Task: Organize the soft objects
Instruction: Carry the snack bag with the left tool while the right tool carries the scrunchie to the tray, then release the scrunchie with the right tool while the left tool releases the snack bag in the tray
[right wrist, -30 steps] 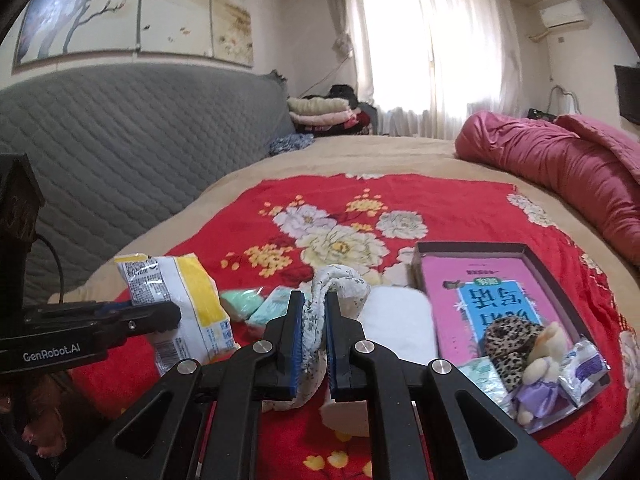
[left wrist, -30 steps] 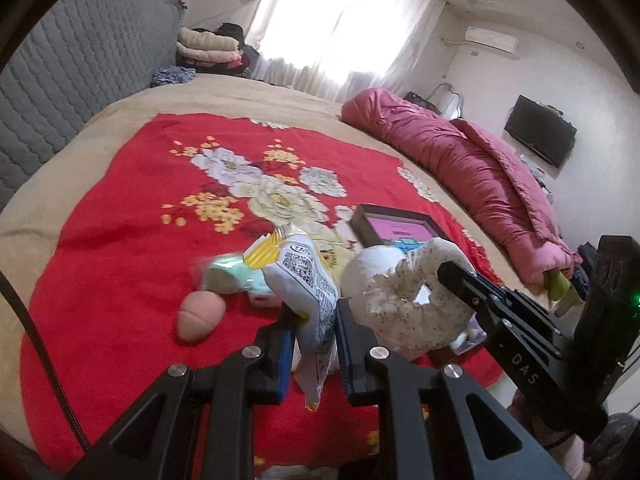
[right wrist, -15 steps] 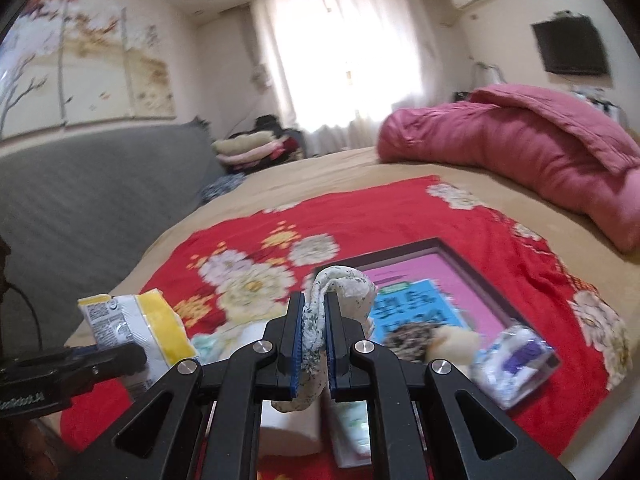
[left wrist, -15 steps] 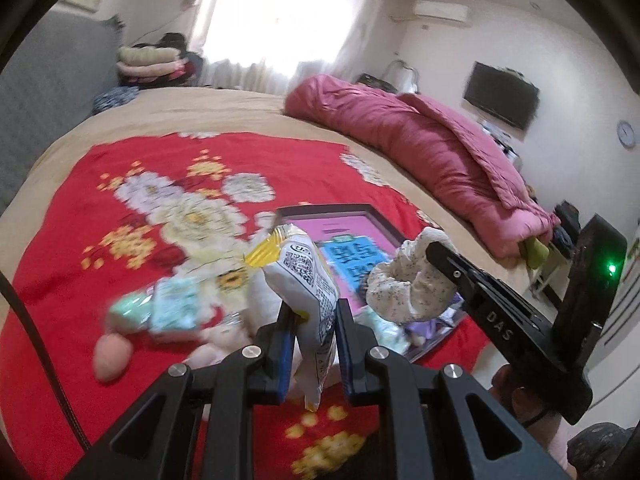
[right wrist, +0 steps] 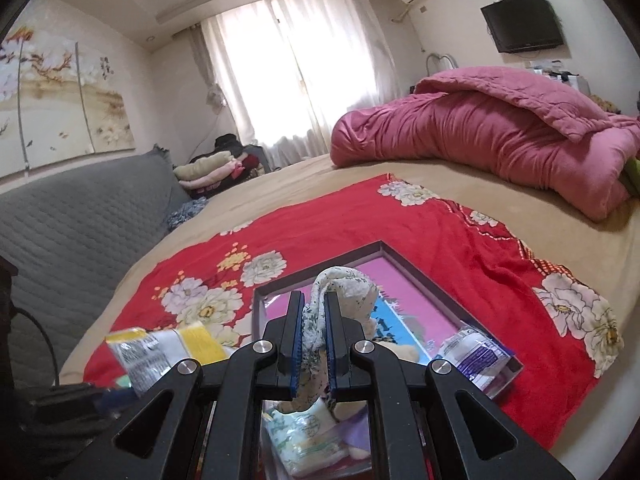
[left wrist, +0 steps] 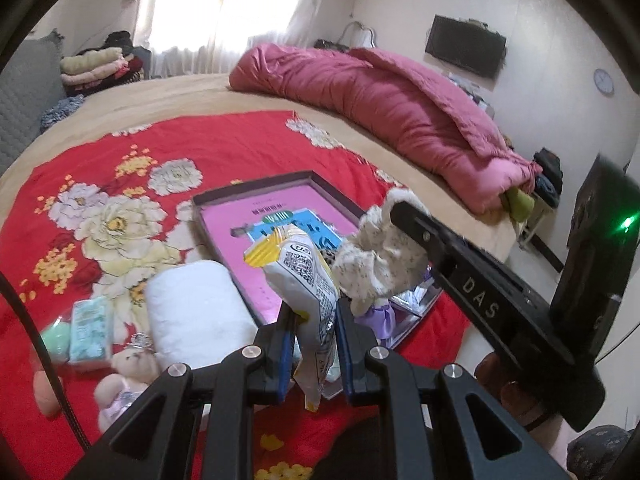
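Observation:
My left gripper [left wrist: 312,316] is shut on a white and yellow snack packet [left wrist: 304,276], held in the air over the near edge of a shallow dark tray [left wrist: 256,182] with a pink lining. My right gripper [right wrist: 312,320] is shut on a floral fabric scrunchie [right wrist: 348,286], also above the tray [right wrist: 320,264]. The scrunchie [left wrist: 376,260] and the right gripper's black body show at the right of the left wrist view. The packet [right wrist: 160,348] appears blurred at the lower left of the right wrist view. Small packets and a plush toy lie in the tray's near end.
On the red flowered blanket [left wrist: 92,168] lie a rolled white towel [left wrist: 196,312], a green tissue pack [left wrist: 88,332], a small teddy bear [left wrist: 128,372] and a pink egg-shaped toy [left wrist: 44,392]. A pink quilt [left wrist: 384,108] lies along the far right; folded clothes [left wrist: 96,66] sit at the bed's far end.
Both grippers have swung to the right from over the loose items on the blanket to over the tray, carrying the packet and the scrunchie. Both grips are unchanged.

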Demonstrator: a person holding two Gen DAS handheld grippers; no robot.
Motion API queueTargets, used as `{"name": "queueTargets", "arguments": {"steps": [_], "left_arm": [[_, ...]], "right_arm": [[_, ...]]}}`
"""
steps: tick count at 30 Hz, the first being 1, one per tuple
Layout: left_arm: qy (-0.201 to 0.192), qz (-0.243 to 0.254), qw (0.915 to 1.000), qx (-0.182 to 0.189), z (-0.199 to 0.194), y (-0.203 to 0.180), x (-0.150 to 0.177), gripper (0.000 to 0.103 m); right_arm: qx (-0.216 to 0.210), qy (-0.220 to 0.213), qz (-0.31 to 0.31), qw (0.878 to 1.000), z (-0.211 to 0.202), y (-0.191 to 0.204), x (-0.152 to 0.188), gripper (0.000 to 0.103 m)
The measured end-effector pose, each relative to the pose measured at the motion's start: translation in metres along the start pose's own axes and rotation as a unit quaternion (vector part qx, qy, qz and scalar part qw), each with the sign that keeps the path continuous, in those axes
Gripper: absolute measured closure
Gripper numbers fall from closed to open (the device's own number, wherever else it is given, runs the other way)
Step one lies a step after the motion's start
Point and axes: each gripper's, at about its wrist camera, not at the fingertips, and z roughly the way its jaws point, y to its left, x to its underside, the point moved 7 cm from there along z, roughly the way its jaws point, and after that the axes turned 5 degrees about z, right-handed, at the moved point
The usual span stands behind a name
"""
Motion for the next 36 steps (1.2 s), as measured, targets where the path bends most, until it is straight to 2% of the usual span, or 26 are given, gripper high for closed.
{"name": "queueTargets", "arguments": {"steps": [8,21,32,35,36], "left_arm": [[0.030,0.006,0.9993,0.019,0.029,-0.012,0.003,0.084],[0.059,0.016,0.9975,0.036,0.057,-0.026,0.008,0.084],[0.076,0.006,0.9960,0.047,0.072,-0.023,0.005,0.083],[0.082,0.004,0.9953,0.050,0.077,-0.020,0.003,0.083],[0.083,0.003,0.9952,0.050,0.078,-0.020,0.003,0.083]], "right_arm": [[0.013,0.011,0.017,1.000,0.020,-0.020,0.002,0.094],[0.079,0.042,0.071,0.993,0.035,-0.078,0.020,0.093],[0.138,0.058,0.067,0.986,0.039,-0.102,0.030,0.091],[0.136,0.063,0.070,0.986,0.040,-0.104,0.033,0.088],[0.136,0.064,0.070,0.986,0.040,-0.104,0.033,0.084]]}}
